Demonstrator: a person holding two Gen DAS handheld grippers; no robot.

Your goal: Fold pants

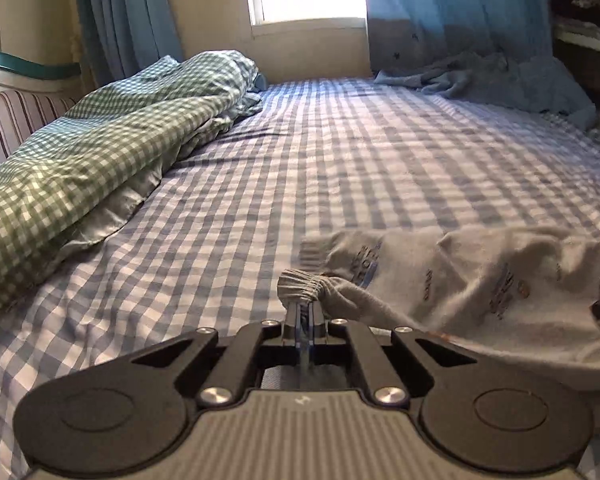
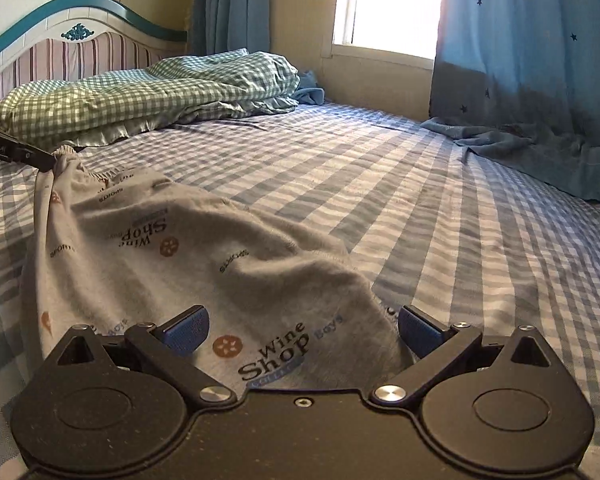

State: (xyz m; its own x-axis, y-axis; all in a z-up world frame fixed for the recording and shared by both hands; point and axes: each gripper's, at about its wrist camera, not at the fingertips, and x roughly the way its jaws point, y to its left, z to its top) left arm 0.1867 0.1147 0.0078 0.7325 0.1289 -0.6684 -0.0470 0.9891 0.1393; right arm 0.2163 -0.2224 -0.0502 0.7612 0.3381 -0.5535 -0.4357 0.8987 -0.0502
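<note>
On a checked bed, the left gripper was seen closed on the gathered waistband of the grey pants, which stretched rightward across the sheet into the wide-open fingers of the right gripper, cloth lying between them, ungripped.

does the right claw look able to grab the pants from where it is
Probably yes: the right claw is open with the grey pants lying between its fingers, nothing in the way; the left claw already pinches the waistband.
</note>
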